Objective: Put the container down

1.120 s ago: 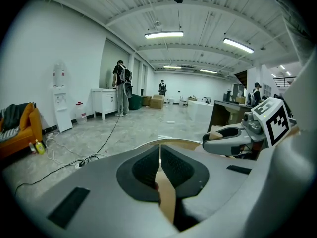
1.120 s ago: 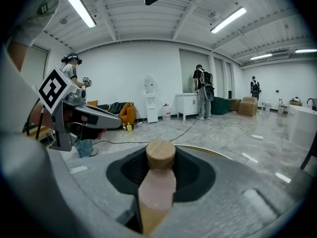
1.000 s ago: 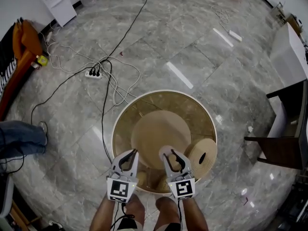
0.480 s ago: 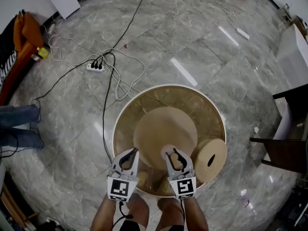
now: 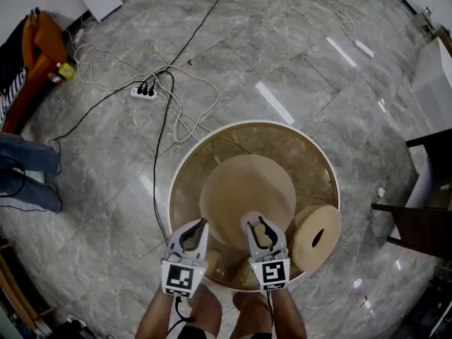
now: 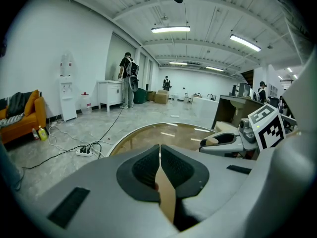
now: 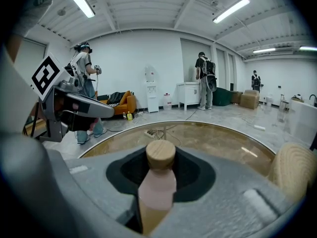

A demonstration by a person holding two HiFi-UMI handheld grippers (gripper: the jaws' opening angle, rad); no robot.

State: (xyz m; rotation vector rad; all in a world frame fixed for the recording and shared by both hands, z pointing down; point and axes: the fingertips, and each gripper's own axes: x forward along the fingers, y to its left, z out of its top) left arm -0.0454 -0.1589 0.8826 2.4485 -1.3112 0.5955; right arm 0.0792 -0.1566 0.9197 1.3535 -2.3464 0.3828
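Your right tongs (image 7: 160, 163) are clamped on the container (image 7: 157, 188), a pale pink bottle with a round wooden cap. The jaws stand part-way apart, one on either side of the bottle's neck, and the cap shows just beyond them. The bottle stands upright in the grip.

Your left tongs (image 6: 159, 150) are closed, tips meeting. No object can be identified between them.

In the head view, both tongs sit side by side over the near edge of the round glass counter (image 5: 282, 154). The left pair is at the rim and the right pair is slightly further in. The container is therefore held over the near part of the glass. No view shows whether its base touches the surface.

A broad tan disc (image 5: 247, 198) shows beneath the centre of the glass. A woven roll (image 5: 316, 237) lies on its side at the counter's right edge, just beside the right tongs but apart from them.

The surroundings are a grey marble floor (image 5: 296, 55) carrying a power strip (image 5: 143, 90) with cables trailing from it. An orange sofa (image 5: 32, 51) stands at far left. A bystander's jeans-clad legs (image 5: 25, 171) are at the left margin, well apart from the counter. Other persons stand at the far walls in both gripper views.
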